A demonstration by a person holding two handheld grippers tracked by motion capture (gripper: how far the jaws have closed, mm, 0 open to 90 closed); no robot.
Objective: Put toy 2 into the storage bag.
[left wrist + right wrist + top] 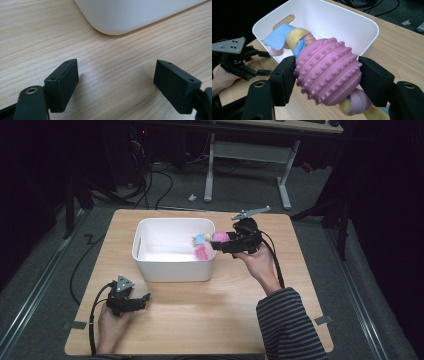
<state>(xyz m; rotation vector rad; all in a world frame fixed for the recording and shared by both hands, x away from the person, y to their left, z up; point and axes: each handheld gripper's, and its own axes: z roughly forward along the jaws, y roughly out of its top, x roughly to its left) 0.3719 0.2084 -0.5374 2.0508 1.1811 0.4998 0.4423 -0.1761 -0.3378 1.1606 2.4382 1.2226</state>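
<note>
We seem to be in a lab or test room: beyond the right gripper (216, 244) the wooden table (210, 315) sits on grey carpet (320, 210), black cables (165, 180) trail across the floor, and a metal-legged bench (250, 155) stands in darkness.

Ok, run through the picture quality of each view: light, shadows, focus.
High view: the table is lit while the room around it falls nearly black. Left gripper view: soft shadow under the white bin; wood grain crisp, nearest gripper parts slightly soft. Right gripper view: the pink knobbly toy is sharp and evenly lit, without harsh glare; the far corner behind the bin is dark.
</note>
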